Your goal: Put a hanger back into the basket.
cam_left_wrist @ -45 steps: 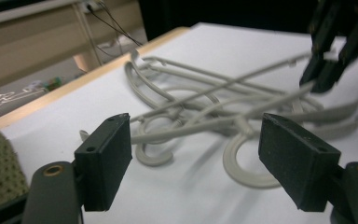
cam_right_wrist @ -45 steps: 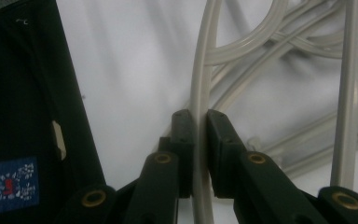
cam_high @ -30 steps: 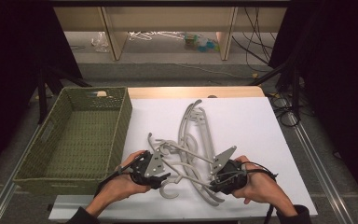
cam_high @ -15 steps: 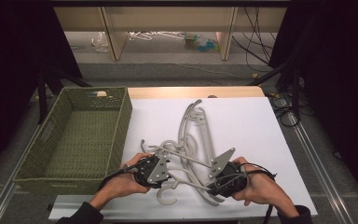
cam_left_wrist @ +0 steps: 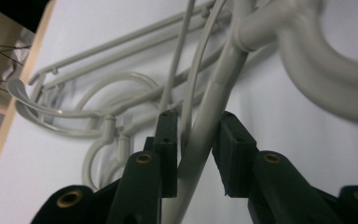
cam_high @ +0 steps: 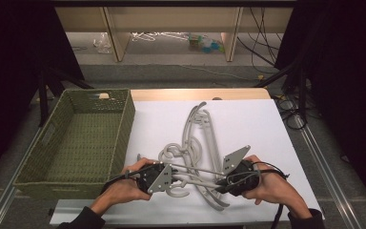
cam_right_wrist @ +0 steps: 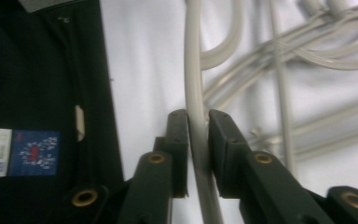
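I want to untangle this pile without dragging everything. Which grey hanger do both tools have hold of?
The lowest hanger, lying crosswise nearest the person: the left tool and right tool clamp its two ends. The others stretch away up the white sheet, ungripped.

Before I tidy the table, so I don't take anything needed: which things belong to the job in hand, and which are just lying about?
In the job:
- tangled pale grey plastic hangers
- left tongs, closing on a hanger arm
- right tongs, shut on a hanger bar

Lying about:
- green woven basket
- white table sheet
- clutter on the far floor
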Motion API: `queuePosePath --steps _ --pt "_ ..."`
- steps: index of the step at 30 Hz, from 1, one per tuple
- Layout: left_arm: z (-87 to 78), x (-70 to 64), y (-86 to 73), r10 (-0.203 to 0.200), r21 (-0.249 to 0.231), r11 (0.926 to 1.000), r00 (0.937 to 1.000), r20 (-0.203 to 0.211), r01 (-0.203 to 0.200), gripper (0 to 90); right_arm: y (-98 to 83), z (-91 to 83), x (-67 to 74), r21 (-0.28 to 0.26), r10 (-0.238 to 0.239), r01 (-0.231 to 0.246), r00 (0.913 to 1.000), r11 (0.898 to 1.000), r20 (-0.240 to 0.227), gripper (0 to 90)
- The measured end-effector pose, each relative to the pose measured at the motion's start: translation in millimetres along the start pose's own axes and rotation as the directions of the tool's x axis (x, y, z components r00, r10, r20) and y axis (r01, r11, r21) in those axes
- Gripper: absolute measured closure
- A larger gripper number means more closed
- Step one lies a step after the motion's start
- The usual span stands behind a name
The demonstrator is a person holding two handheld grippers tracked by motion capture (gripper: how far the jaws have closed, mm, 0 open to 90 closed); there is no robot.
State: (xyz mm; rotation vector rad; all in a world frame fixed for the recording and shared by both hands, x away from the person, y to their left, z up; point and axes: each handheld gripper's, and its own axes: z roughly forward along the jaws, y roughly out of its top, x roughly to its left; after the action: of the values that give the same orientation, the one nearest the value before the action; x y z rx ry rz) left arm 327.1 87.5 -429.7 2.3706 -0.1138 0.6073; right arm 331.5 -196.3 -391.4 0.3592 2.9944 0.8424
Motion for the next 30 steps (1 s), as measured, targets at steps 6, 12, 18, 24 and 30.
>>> queuePosePath --steps 6,12,18,24,30 --pt "-6.3 1.6 9.5 0.013 -0.042 0.999 0.9998 -0.012 -0.014 77.8 -6.8 -12.4 -12.1 -0.078 0.043 -0.039 0.9978 0.996 0.052 63.8" --pt "-11.2 11.0 11.9 -0.03 -0.065 0.9975 0.9988 -0.04 0.028 79.1 -3.3 -20.1 -15.5 -0.159 0.103 -0.076 0.9809 0.984 0.165 46.4" --pt "-22.0 24.8 9.2 -0.218 -0.062 0.9747 0.9743 -0.057 0.215 79.2 3.0 -39.5 -17.3 -0.341 0.261 -0.166 0.931 0.925 0.255 33.5" --pt "-34.1 39.2 3.4 -0.441 -0.08 0.8964 0.8961 -0.053 0.436 79.2 6.9 -41.4 -6.3 -0.413 0.286 -0.171 0.9297 0.894 0.233 27.8" --pt "-46.0 49.9 -6.8 -0.606 -0.131 0.7912 0.7948 -0.035 0.597 79.2 1.5 -23.2 4.0 -0.435 0.287 -0.174 0.9345 0.883 0.21 26.8"
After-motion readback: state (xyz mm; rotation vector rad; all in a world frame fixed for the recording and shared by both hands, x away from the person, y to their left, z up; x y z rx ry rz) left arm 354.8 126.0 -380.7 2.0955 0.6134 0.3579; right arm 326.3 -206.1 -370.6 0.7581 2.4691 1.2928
